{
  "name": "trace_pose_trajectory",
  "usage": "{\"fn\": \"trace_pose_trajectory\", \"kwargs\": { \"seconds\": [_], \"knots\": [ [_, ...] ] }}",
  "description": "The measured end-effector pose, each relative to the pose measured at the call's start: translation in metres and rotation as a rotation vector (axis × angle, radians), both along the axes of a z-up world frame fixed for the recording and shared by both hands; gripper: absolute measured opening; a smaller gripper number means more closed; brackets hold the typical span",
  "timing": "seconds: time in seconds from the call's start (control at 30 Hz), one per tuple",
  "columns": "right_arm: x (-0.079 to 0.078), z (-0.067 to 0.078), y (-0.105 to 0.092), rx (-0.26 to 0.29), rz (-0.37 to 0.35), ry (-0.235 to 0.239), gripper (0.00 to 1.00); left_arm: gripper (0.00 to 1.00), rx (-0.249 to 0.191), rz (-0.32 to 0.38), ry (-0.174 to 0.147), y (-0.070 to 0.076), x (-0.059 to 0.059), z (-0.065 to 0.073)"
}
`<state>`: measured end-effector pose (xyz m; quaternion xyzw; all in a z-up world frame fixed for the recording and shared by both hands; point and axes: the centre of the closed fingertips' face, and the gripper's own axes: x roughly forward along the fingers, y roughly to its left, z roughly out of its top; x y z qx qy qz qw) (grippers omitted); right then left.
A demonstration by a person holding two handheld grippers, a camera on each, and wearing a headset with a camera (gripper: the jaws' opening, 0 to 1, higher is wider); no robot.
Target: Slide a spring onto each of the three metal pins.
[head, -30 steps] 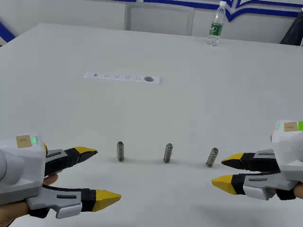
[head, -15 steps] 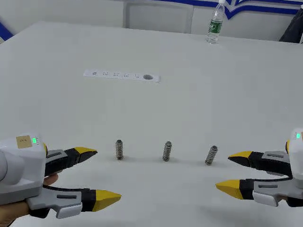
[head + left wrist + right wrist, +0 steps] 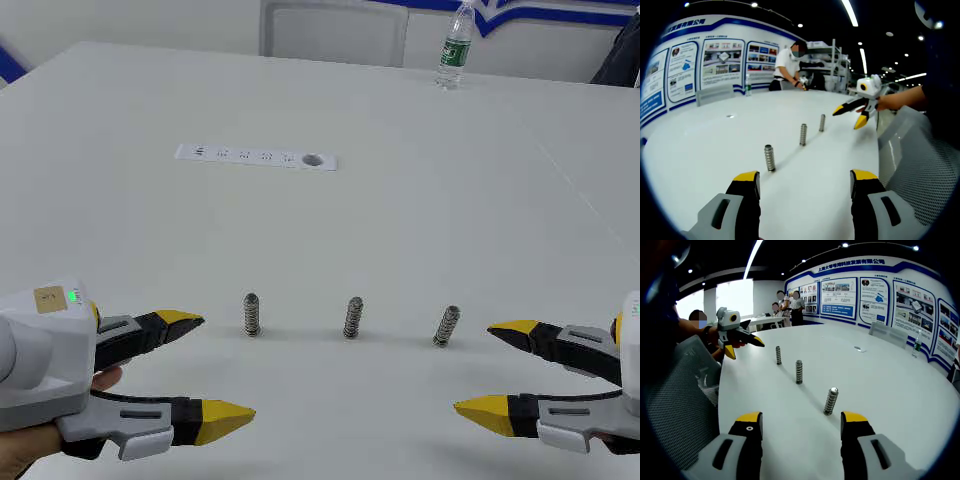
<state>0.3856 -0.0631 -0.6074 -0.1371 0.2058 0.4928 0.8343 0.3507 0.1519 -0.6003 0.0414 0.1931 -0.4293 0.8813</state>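
Observation:
Three metal pins stand in a row on the white table, each with a spring around it: the left one (image 3: 252,314), the middle one (image 3: 353,317) and the right one (image 3: 446,326), which leans a little. My left gripper (image 3: 205,366) is open at the lower left, level with the left pin (image 3: 770,158) and short of it. My right gripper (image 3: 500,370) is open at the lower right, just beyond the right pin (image 3: 830,400). Neither holds anything. The left gripper view shows the other gripper (image 3: 852,108) past the far pin (image 3: 822,122).
A white power strip (image 3: 256,157) lies flat further back on the table (image 3: 420,190). A water bottle (image 3: 454,47) stands at the far edge beside a grey chair (image 3: 334,30). A mesh chair (image 3: 675,395) sits at the near edge. People stand in the background.
My right gripper has drawn back to the right and lower, away from the right pin, and its jaws have spread a little wider. The left gripper has stayed put.

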Motion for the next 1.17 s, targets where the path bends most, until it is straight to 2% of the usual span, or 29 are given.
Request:
{"fn": "trace_pose_trajectory", "kwargs": {
  "seconds": [0.57, 1.17],
  "knots": [
    [0.003, 0.002, -0.003, 0.010, -0.016, 0.002, 0.68, 0.76, -0.002, 0.017, 0.014, 0.004, -0.001, -0.008],
    [0.007, 0.000, -0.006, 0.011, -0.035, 0.013, 0.68, 0.76, 0.001, 0.031, 0.016, 0.010, 0.002, -0.008]
  ]
}}
